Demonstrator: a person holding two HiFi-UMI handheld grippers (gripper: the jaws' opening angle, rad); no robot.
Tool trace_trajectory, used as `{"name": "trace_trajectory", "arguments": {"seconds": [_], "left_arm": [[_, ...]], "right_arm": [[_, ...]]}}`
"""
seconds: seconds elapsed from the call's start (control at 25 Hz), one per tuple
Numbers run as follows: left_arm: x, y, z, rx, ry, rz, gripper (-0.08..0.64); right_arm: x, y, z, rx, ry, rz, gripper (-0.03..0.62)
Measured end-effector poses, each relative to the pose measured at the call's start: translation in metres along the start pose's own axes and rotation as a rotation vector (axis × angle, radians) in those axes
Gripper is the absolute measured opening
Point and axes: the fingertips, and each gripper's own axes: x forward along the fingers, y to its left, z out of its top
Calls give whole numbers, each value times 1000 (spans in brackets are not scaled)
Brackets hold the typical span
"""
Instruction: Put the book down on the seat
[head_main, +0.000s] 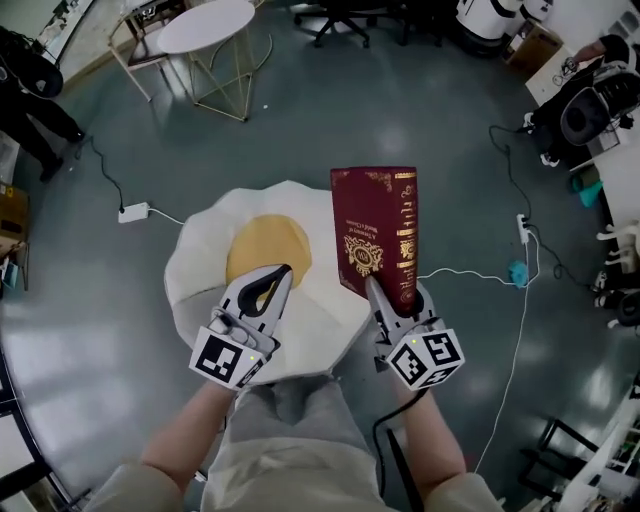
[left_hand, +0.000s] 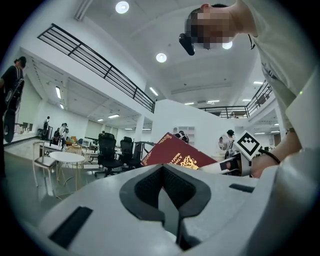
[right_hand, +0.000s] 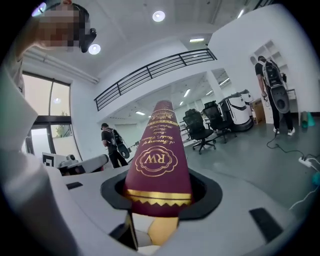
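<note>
Floor (head_main: 90, 330) of smooth grey, a little shiny, lies wide open around the seat (head_main: 200, 270). Only a white power strip (head_main: 133, 212) with its cable lies to the left of the seat, and a thin white cable (head_main: 470, 272) runs to the right of it. Beyond the seat, well apart, stands a round white table (head_main: 205, 25) on thin legs.

The seat is low and looks soft, white with a wavy outline and a round yellow middle.

The book (head_main: 378, 225) is a hard rectangle, dark red with gold print. It is in the air over the right edge of the seat, not laid down. The right gripper (head_main: 375, 290) holds it: its fingers (head_main: 388, 308) are closed on the near end of the book. The left gripper (head_main: 285, 272) is over the seat, near the book. Its white fingers (head_main: 240, 298) meet at the tips with nothing between them.
</note>
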Motion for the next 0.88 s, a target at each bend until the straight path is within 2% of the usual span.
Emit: {"name": "trace_trajectory", "arguments": {"seconds": [0.2,0.44,0.68,0.88], "left_arm": [[32,21,-80,3,10,3,3],[70,55,-194,-2,43,10,3],[88,97,-319,-71,137,66,3],[111,122,-401,-71,188,87,3]], "right_arm": [[53,-63,-64,35,40,-1,206],[136,-137,-166,103,92,-14,206],[201,-192,-263,300,78,14,206],[246,-231,-333,285,171,40,206]]}}
